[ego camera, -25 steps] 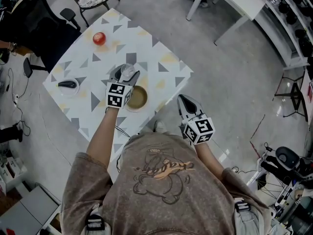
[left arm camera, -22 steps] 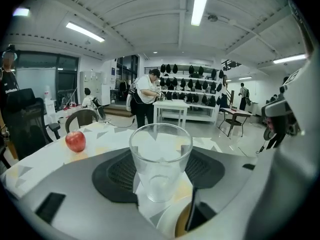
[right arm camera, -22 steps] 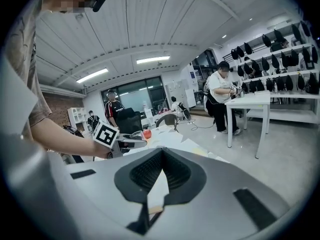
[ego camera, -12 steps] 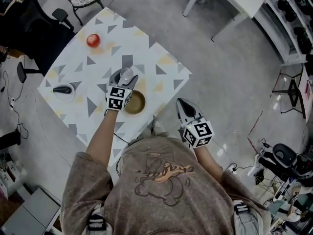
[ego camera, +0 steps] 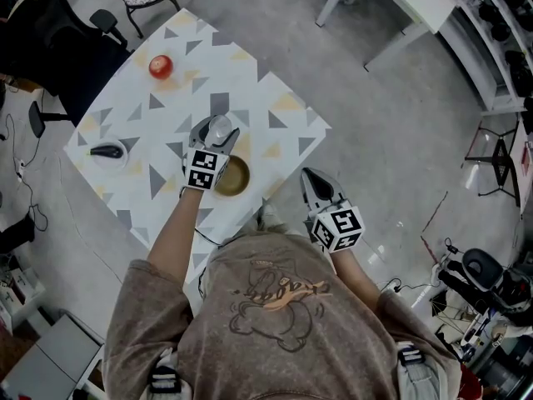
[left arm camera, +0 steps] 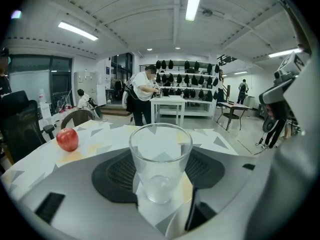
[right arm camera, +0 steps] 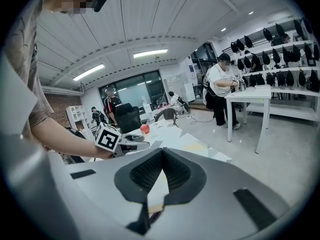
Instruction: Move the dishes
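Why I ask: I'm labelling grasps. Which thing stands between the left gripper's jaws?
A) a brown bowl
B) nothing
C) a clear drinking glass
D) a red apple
C: the left gripper view shows a clear drinking glass upright between the dark pads of the left gripper, while the red apple lies apart on the patterned table and the brown bowl sits beside the gripper.

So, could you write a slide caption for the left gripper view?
Left tool grips an empty clear glass at the patterned table, red apple at left.
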Tool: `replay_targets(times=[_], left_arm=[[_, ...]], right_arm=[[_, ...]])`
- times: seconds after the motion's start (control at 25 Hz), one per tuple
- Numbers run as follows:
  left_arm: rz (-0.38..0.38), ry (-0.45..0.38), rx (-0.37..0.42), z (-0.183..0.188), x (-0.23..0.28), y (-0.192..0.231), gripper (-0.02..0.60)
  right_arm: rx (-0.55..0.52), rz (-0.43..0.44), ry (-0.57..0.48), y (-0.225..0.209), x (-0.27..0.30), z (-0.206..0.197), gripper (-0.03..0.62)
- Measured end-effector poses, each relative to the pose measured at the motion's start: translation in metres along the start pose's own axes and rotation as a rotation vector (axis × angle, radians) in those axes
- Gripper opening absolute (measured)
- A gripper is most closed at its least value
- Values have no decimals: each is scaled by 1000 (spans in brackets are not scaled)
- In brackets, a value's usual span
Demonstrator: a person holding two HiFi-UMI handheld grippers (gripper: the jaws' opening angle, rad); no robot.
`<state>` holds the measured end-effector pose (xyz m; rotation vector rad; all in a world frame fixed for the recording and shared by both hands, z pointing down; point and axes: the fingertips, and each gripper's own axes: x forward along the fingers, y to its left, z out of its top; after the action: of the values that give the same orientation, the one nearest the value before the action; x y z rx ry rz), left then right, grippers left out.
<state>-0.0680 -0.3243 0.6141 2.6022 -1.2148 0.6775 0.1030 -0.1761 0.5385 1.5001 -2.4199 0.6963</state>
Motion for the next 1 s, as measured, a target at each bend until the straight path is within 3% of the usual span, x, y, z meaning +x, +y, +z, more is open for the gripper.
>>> replay_targets(times=[0.52,1.0], left_arm=[[5,-8,38,11,-10,-4,291],[62,-94,61,48,-51,-3,293]], right_arm=[[-7,15,-21,4,0,4,3],[-30,46,-60,16,-10,13,3]])
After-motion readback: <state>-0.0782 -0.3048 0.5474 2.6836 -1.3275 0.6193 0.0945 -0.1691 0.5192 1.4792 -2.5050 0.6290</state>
